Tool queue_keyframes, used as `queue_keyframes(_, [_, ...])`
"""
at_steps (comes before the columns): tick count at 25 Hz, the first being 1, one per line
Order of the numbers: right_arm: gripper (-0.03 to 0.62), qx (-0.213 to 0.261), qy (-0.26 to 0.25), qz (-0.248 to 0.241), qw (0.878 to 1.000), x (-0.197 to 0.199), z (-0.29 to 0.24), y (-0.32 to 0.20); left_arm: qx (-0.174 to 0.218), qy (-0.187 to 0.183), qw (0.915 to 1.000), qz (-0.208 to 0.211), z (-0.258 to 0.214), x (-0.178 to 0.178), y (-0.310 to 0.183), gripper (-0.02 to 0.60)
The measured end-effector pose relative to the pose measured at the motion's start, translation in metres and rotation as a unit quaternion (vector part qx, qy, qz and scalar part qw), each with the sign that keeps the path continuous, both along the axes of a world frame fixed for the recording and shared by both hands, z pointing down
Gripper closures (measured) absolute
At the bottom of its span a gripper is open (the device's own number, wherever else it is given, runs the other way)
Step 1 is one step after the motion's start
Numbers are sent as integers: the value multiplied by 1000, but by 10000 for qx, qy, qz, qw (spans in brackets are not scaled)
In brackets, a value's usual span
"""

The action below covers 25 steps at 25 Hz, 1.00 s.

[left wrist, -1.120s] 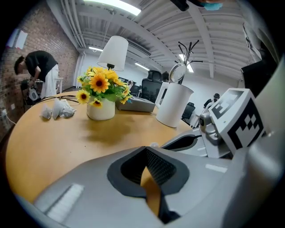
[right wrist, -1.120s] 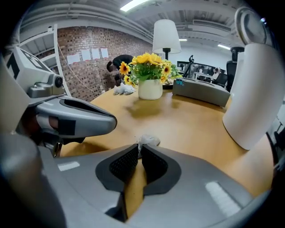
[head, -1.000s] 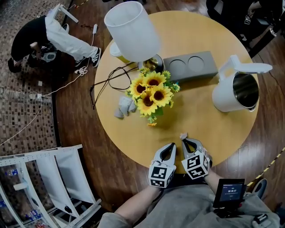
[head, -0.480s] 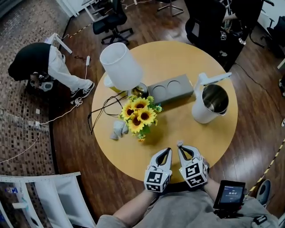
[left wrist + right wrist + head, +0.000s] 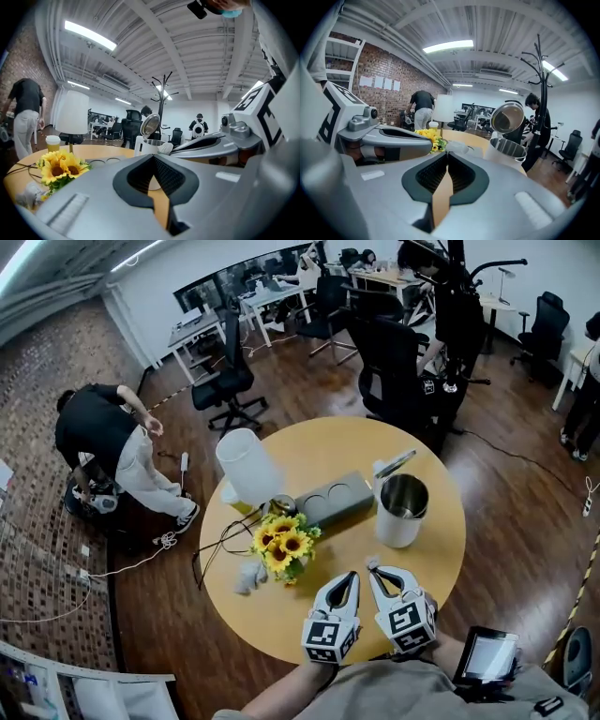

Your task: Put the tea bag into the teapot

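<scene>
A white teapot (image 5: 401,512) with its lid flipped open stands on the right side of the round wooden table (image 5: 441,559). Both grippers rest side by side at the table's near edge. My right gripper (image 5: 373,570) is shut on a small white tea bag (image 5: 372,564) that sticks out past its tips. In the right gripper view the tea bag (image 5: 457,146) shows at the jaw tips, with the teapot (image 5: 506,150) ahead and to the right. My left gripper (image 5: 351,576) is shut with nothing in it. The left gripper view shows the teapot (image 5: 147,145) straight ahead.
A white lamp (image 5: 248,468), a bunch of sunflowers (image 5: 281,547), a grey two-hole tray (image 5: 335,502), a crumpled cloth (image 5: 248,577) and a black cable (image 5: 216,545) fill the table's left and middle. A person (image 5: 108,442) bends over on the floor at left. Office chairs stand beyond the table.
The head view has pulled back and tilted up, so the table looks smaller and more of the room shows. Both grippers stay at the near edge, the right still holding the tea bag.
</scene>
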State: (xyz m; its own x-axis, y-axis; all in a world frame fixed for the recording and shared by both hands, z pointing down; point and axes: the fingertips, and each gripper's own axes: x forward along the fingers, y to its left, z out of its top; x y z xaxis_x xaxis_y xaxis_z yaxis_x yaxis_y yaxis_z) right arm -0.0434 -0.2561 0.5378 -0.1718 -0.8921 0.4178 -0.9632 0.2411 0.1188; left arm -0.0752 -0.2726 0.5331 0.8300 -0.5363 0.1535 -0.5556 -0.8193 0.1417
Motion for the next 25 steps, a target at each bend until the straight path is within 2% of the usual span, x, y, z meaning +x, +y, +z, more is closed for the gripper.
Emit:
queue_keyframes(12, [572,196,180,339,9991,15,-17,47,145,129,9988,452,-18,21,46,580])
queue_keyframes(20, [572,440,131,272,9986,73,-23,36,293,60,9989,371,-19,78,35,580])
queue_keyframes(25, [572,453,33,20,9990,134,-22,21,333,15,9994,28,-19,133,19,580])
